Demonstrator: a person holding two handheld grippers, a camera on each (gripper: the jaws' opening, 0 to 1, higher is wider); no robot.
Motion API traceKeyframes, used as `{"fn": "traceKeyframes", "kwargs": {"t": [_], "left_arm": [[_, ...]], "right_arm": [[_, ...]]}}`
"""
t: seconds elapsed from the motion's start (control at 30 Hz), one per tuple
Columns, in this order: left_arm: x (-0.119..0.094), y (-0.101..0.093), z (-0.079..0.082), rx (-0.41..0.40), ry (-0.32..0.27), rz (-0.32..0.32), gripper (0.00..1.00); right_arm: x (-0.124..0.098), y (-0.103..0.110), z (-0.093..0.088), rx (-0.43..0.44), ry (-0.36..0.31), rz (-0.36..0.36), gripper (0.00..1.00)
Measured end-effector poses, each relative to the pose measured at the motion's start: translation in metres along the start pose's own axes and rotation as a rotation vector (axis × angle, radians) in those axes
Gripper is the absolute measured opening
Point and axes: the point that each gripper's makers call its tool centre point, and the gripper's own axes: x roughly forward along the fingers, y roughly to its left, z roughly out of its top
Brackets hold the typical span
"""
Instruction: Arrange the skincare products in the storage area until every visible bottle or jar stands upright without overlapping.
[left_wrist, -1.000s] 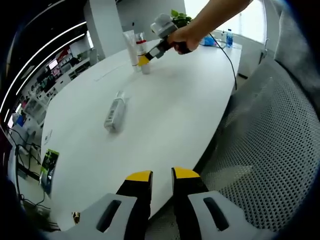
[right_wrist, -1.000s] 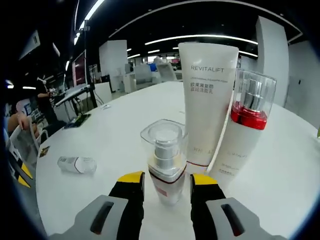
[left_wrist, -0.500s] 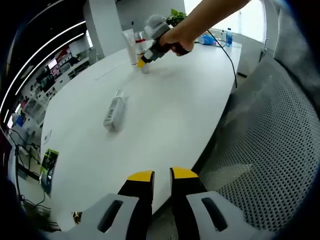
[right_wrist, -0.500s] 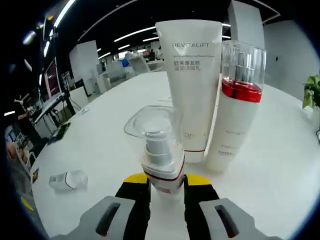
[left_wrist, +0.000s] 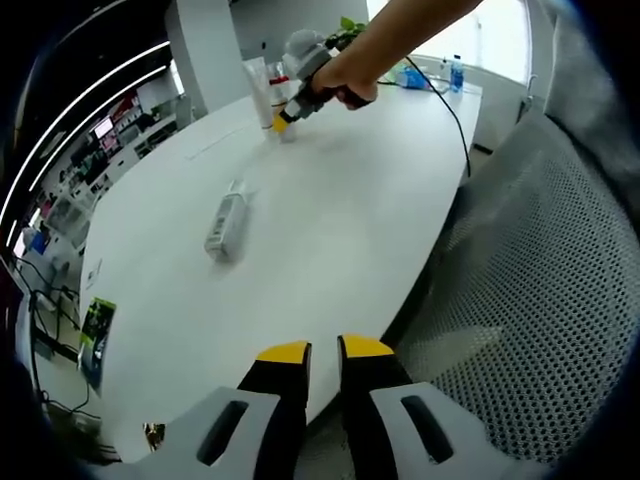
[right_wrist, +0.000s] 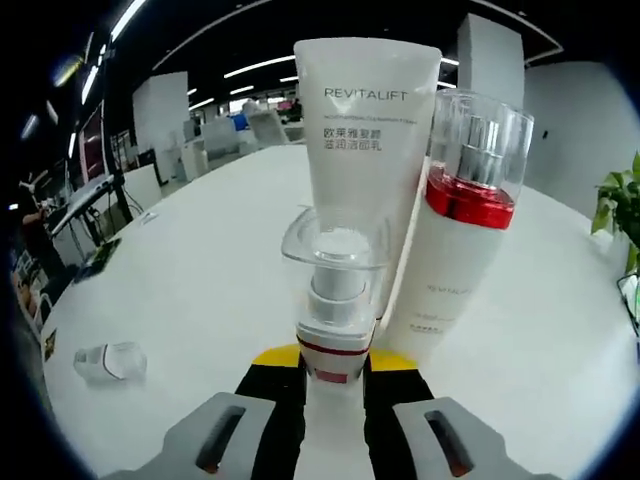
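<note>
In the right gripper view my right gripper (right_wrist: 333, 362) is shut on a small pump bottle (right_wrist: 337, 320) with a clear cap, held upright. Just behind it a white Revitalift tube (right_wrist: 362, 180) stands upright, and beside that a white bottle with a red collar (right_wrist: 452, 265). Another bottle (right_wrist: 110, 360) lies on its side far off at the left. In the left gripper view my left gripper (left_wrist: 320, 358) hangs shut and holding nothing off the table's near edge. The lying bottle (left_wrist: 226, 219) is mid-table. The right gripper (left_wrist: 283, 120), in a person's hand, reaches the upright group (left_wrist: 266, 92) at the far end.
The white oval table (left_wrist: 330, 210) ends just ahead of my left gripper. A grey mesh chair (left_wrist: 530, 320) sits at the right. A cable (left_wrist: 452, 100) trails across the far right of the table. Water bottles (left_wrist: 456, 72) and a plant (right_wrist: 620, 195) stand near that end.
My right gripper has closed on the small pump bottle and brought it nearer the tube and the red-collared bottle. The left gripper stays put.
</note>
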Motion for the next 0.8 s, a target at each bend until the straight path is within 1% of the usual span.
{"fn": "traceKeyframes", "kwargs": {"t": [0.07,0.4,0.5,0.8], "left_arm": [[0.0003,-0.0012,-0.0006,0.002,0.004,-0.006,0.06],[0.0014,-0.0021,-0.0028,-0.002,0.016,-0.012,0.06],[0.0015,-0.0017,-0.0034,-0.005,0.019,-0.011,0.06],[0.0016,0.0002,-0.0037,-0.007,0.018,-0.003,0.05]], "right_arm": [[0.0024,-0.0015,0.0019,0.019,0.000,-0.007,0.14],[0.0073,-0.0032,0.0057,0.031,-0.012,-0.024,0.14],[0.0078,-0.0042,0.0066,0.049,-0.017,-0.029,0.14],[0.0103,-0.0026,0.0067,0.027,-0.004,-0.017,0.15]]}}
